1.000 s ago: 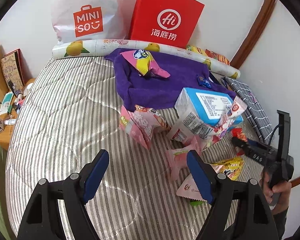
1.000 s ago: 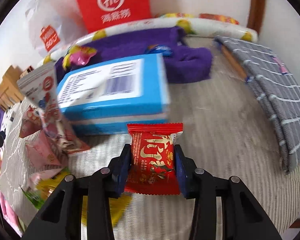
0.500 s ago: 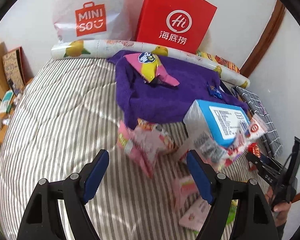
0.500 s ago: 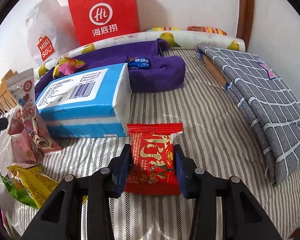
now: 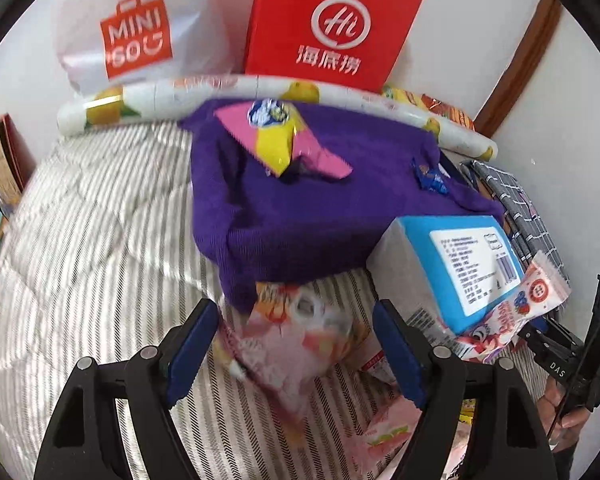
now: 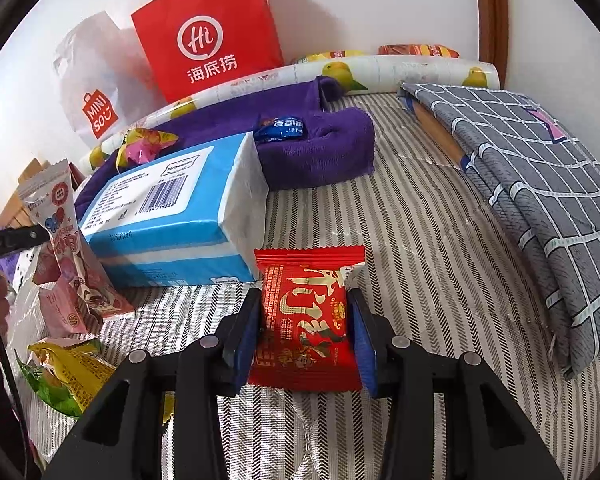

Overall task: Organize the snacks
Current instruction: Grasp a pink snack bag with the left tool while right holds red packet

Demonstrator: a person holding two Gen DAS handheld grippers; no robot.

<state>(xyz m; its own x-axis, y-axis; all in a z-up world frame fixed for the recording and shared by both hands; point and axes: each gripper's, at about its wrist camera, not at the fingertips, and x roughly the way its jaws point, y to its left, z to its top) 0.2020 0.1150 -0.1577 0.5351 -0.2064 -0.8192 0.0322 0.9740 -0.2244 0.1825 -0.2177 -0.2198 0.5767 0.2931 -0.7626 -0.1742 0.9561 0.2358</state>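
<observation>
two wrist-camera views over a bed with a grey-and-white striped quilt (image 6: pixel 432 240). in the right wrist view, the right gripper (image 6: pixel 306 334) is clamped on a red snack packet (image 6: pixel 306 316) with gold lettering, one blue pad pressing on each side; the packet stands upright between the jaws, just above the quilt. behind it, just to the left, lies a blue and white tissue pack (image 6: pixel 172 216), leaning against a folded purple towel (image 6: pixel 320 152). a small blue wrapped sweet (image 6: pixel 280 129) rests on the towel. a pink and white snack packet (image 6: pixel 66 248) stands against the tissue pack's left end, and a yellow and green packet (image 6: pixel 68 376) lies on the quilt at lower left. a folded grey checked cloth (image 6: pixel 532 184) sits at the right.

in the left wrist view, blurred by motion, the left gripper (image 5: pixel 296 352) has its jaws wide apart with a pale pink snack bag (image 5: pixel 292 344) lying between them; the pads do not press on it. a pink and yellow packet (image 5: pixel 280 140) lies on top of the towel. against the wall stand a red paper bag (image 5: pixel 332 28) and a white shopping bag (image 5: pixel 136 28), behind a fruit-printed roll (image 5: pixel 180 90).
</observation>
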